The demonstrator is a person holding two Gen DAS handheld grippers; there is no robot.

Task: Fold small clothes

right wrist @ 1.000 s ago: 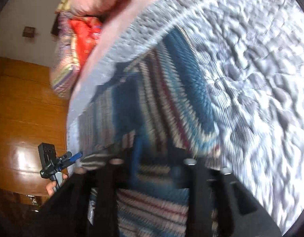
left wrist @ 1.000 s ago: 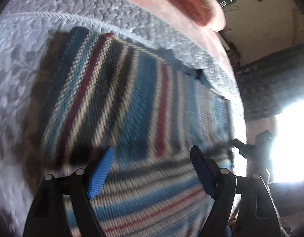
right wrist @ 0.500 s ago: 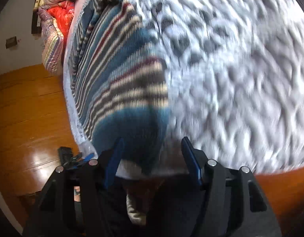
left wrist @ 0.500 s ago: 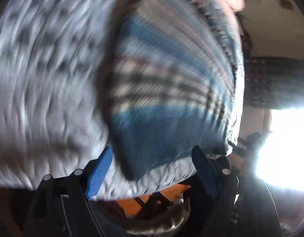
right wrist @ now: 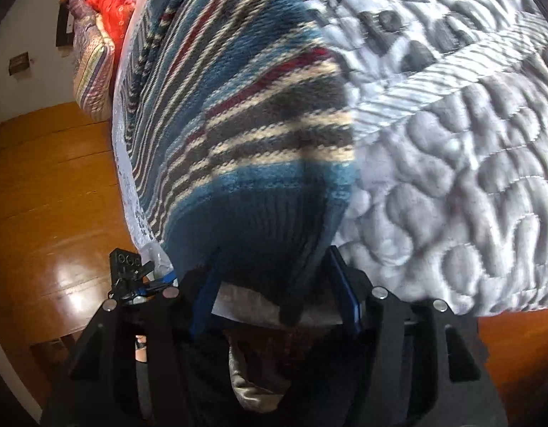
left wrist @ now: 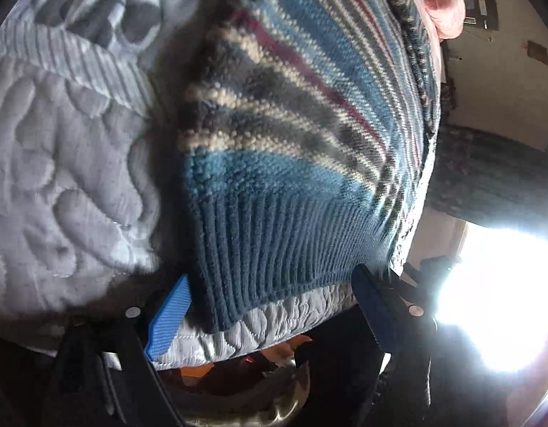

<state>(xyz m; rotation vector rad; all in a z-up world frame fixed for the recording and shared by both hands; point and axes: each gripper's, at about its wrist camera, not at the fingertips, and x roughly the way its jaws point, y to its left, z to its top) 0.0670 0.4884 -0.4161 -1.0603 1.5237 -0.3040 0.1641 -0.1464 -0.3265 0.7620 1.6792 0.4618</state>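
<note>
At bed's edge, your left gripper (left wrist: 270, 315) jaws gape empty and right gripper (right wrist: 274, 297) jaws straddle the sweater (right wrist: 245, 114) hem at 12 o'clock, unclamped, ready for folding.

1. You've got one striped knit sweater (left wrist: 295, 149) on the bed, its ribbed hem at the near edge of the quilt.
2. One grey quilted bedspread (left wrist: 60, 163) under it.
3. Two grippers: left gripper (left wrist: 270, 306) and right gripper (right wrist: 274, 299), each with two blue fingers spread apart.
4. One pink blanket (left wrist: 448, 3) at the far edge.
5. One red-patterned bundle (right wrist: 106, 17) at the far corner.
</note>
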